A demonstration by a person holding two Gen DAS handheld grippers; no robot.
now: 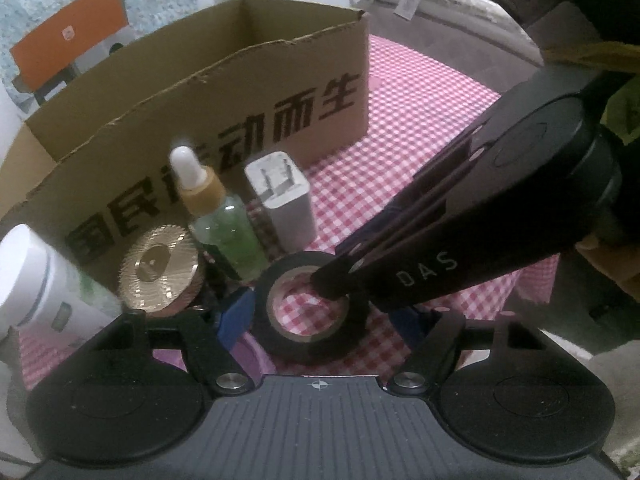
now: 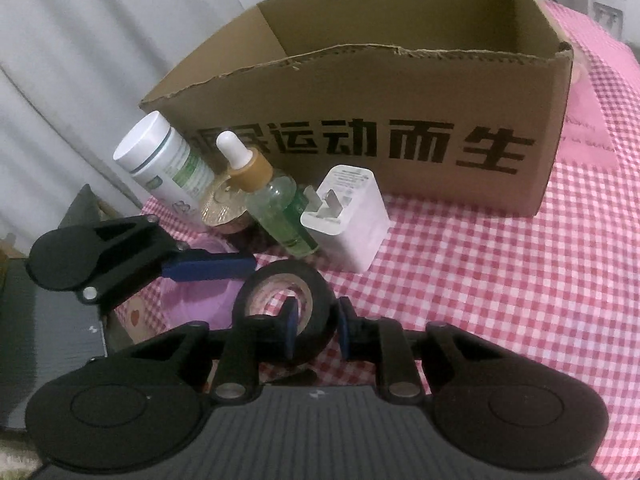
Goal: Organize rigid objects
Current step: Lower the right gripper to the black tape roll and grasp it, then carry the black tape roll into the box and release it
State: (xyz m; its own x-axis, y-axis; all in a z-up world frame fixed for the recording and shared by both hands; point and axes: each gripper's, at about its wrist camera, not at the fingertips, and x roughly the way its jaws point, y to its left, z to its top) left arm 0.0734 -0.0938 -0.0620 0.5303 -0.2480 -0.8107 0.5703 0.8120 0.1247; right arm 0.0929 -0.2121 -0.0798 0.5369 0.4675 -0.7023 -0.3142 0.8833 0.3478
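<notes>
The right gripper (image 2: 314,330) pinches the wall of a black roll of tape (image 2: 286,308), one finger inside its hole, one outside. The roll lies flat on the pink checked tablecloth (image 2: 480,280), in front of the open brown cardboard box (image 2: 360,120). The left gripper (image 1: 320,312) is spread, its fingers either side of the roll without touching it.

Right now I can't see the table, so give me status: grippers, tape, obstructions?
Right gripper shut on tape roll wall. Left gripper open, straddling it. Dropper bottle, charger stand between tape and box.
</notes>
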